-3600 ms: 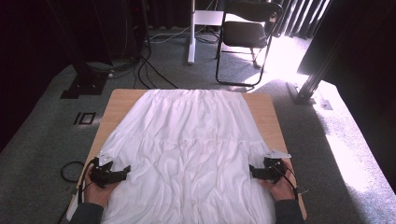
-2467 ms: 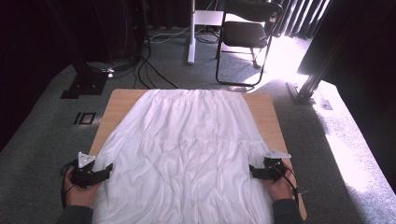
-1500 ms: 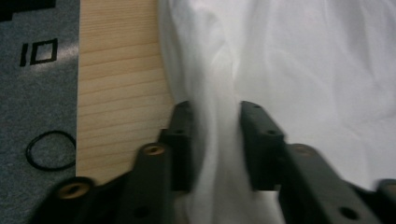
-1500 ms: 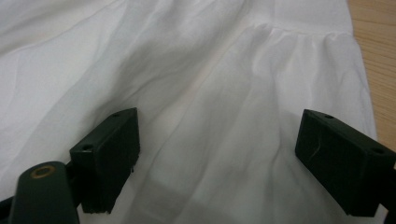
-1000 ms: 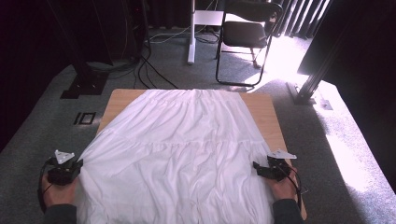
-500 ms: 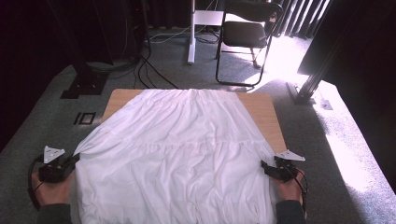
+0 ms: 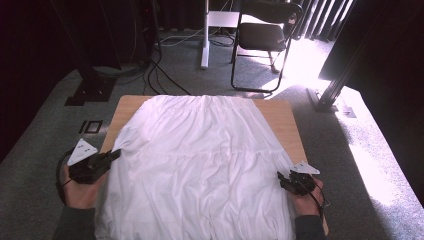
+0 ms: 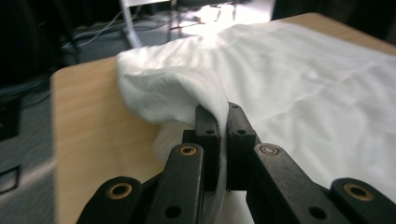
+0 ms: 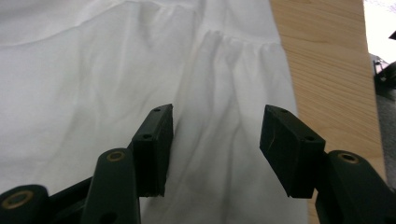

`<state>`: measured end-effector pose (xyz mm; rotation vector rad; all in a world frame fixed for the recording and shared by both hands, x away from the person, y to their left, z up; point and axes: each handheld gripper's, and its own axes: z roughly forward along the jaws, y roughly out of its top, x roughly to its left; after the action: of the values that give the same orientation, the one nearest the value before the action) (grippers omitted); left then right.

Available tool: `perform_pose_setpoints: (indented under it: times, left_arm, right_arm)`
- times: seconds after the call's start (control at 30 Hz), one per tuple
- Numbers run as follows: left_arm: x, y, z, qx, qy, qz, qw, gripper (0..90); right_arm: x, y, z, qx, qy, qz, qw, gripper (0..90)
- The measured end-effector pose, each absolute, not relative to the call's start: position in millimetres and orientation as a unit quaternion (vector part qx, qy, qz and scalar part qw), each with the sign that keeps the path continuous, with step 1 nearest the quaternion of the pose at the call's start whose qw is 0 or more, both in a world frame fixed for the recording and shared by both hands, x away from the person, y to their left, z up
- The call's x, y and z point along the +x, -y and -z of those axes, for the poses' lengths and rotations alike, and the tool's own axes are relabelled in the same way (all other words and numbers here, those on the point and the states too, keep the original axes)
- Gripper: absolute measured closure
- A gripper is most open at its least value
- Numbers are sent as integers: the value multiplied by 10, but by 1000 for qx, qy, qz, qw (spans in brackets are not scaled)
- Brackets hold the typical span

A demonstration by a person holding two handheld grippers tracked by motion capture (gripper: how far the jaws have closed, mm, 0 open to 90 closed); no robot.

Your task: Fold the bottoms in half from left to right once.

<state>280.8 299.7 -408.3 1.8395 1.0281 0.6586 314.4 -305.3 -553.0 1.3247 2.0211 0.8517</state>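
Note:
A white gathered skirt lies spread over the wooden table. My left gripper is at the skirt's left edge, shut on a fold of the fabric. In the left gripper view the cloth is pinched between the jaws of my left gripper and lifted off the tabletop. My right gripper hovers at the skirt's right edge. In the right gripper view my right gripper is open; its jaws have just been closing, with the skirt beneath the gap and untouched by the pads.
Bare wood shows to the right of the skirt. A black chair and a white stand are on the carpet beyond the table, with cables at the back left.
My left gripper has risen and moved back toward the table from out at the left, carrying the skirt's left edge inward. The right hand has stayed in place.

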Motion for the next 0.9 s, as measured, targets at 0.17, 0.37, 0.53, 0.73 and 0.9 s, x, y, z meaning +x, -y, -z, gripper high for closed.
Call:
perform_pose_setpoints:
  times: [0.17,0.37,0.53,0.73,0.9]
  left_arm:
    - [2934,-2573,3957,762,-361,-230,486,875]
    - [3141,-1784,3790,793,-277,-199,505,875]
    - [3218,-961,3656,800,-195,-115,556,877]
    - [3283,29,3995,846,-141,-43,512,875]
    - [3386,409,4511,872,-146,-7,467,859]
  right_arm:
    - [3165,3062,5600,503,-761,-306,272,433]
    - [3172,3120,5629,515,-751,-330,250,433]
    - [3167,3161,5650,523,-742,-345,237,433]
    - [3160,3163,5658,523,-741,-348,239,431]
    - [3132,3104,5598,524,-744,-314,270,445]
